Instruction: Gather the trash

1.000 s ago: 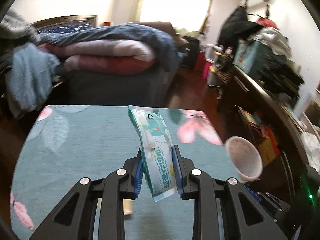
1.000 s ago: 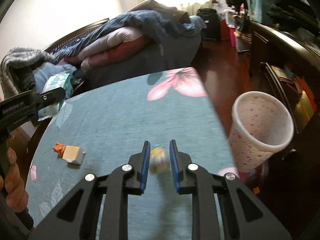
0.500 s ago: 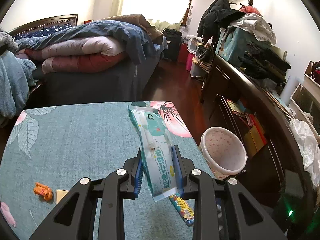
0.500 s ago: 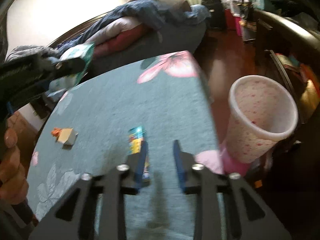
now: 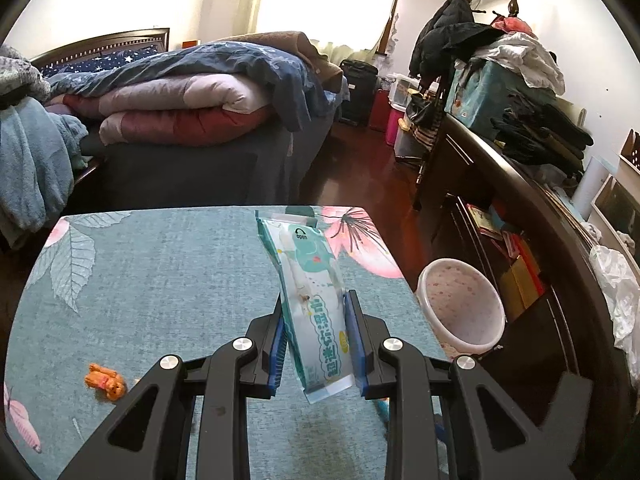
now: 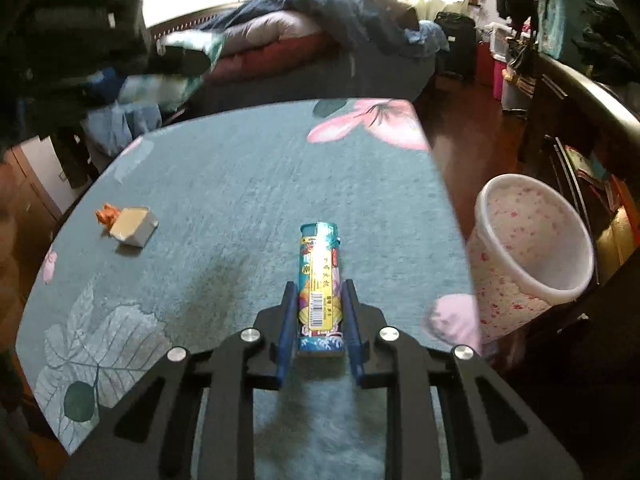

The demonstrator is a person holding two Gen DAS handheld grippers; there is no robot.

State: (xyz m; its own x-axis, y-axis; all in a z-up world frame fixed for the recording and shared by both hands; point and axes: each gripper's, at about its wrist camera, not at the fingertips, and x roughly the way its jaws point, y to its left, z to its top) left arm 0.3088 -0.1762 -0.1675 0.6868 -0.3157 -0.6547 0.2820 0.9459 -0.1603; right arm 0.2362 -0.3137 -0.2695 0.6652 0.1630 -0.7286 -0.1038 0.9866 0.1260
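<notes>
My left gripper (image 5: 315,334) is shut on a white and teal wet-wipe packet (image 5: 312,300), held above the teal table (image 5: 160,280). A pink-speckled white bin (image 5: 462,306) stands on the floor just past the table's right edge; it also shows in the right wrist view (image 6: 532,248). In the right wrist view my right gripper (image 6: 319,318) has its fingers either side of a colourful long wrapper (image 6: 320,280) lying on the table; the jaws look closed against it. An orange scrap (image 6: 106,213) and a small cardboard box (image 6: 134,226) lie at the table's left.
A bed with piled quilts (image 5: 180,100) stands beyond the table. A dark cabinet (image 5: 540,240) loaded with clothes and boxes runs along the right. The orange scrap (image 5: 105,381) shows at the left in the left wrist view.
My left gripper has swung right with the packet, bringing the bin nearer. My right gripper has moved forward and its jaws now flank the colourful wrapper.
</notes>
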